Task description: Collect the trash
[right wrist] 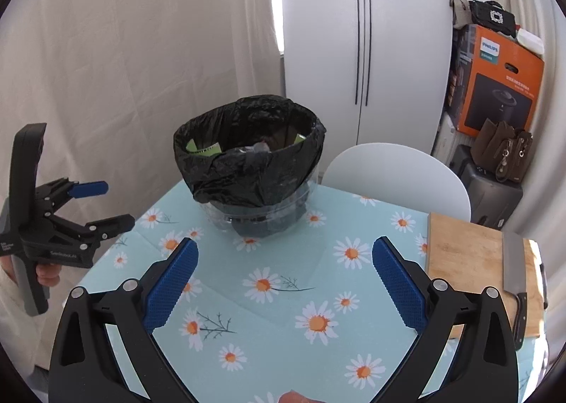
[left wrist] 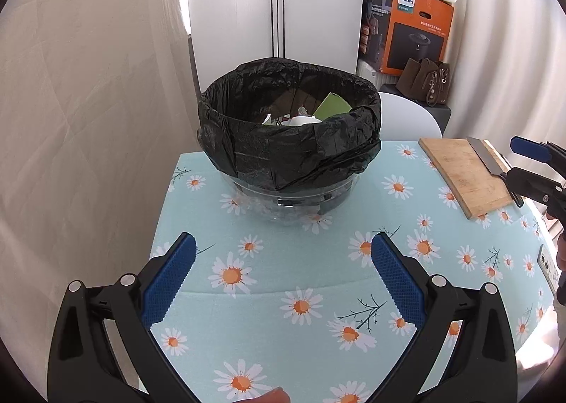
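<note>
Left gripper [left wrist: 283, 254]: jaws released, nothing held, hovering over the daisy-print tablecloth [left wrist: 300, 332]. Right gripper [right wrist: 284, 258]: jaws likewise spread and empty, also above the cloth, short of the bin.

No loose trash is visible on the cloth near either gripper.

Mid-table stands the bin [left wrist: 288, 141], a clear tub lined with a black bag [left wrist: 318, 155] folded over its rim. Inside lie a green card [left wrist: 334, 106] and white scraps [left wrist: 300, 120]. To the right, well apart from the bin, a cutting board [right wrist: 474, 261] carries a cleaver [right wrist: 513, 268].

Judgement: the gathering looks largely done, since the trash sits in the bag. What likely remains is closing and lifting the bag out; its rim is untouched.
</note>
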`<action>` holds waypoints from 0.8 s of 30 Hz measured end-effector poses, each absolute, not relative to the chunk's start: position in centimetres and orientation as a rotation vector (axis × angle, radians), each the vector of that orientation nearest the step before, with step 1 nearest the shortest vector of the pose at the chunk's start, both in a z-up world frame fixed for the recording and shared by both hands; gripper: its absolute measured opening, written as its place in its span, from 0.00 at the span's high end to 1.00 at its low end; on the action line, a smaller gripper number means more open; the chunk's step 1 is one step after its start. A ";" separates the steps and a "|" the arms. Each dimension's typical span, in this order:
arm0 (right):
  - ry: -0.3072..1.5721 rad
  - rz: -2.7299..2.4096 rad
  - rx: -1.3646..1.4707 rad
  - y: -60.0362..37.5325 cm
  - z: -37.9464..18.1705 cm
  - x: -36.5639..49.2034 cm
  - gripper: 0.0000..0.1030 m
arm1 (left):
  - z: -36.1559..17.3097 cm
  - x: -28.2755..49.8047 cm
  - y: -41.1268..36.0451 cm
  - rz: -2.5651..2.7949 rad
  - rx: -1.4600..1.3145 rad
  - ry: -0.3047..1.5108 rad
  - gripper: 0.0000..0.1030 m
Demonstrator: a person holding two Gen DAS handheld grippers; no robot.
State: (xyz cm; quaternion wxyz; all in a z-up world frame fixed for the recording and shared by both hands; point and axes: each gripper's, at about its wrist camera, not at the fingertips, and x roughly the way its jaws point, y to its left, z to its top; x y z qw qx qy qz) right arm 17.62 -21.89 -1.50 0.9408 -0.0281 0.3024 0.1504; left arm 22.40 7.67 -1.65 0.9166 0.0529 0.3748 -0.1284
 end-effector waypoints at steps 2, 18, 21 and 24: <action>0.621 0.314 -0.052 -22.4 -2.3 16.5 0.08 | -2.4 21.2 7.5 -0.240 0.099 0.780 0.06; 0.638 0.395 -0.034 -25.8 -5.8 11.0 0.08 | -4.5 13.5 5.2 -0.293 0.176 0.771 0.06; 0.626 0.394 -0.032 -26.3 -5.5 10.7 0.08 | -4.2 13.2 4.8 -0.286 0.180 0.760 0.06; 0.617 0.391 -0.034 -26.6 -5.2 10.3 0.08 | -3.8 12.9 4.7 -0.287 0.164 0.752 0.06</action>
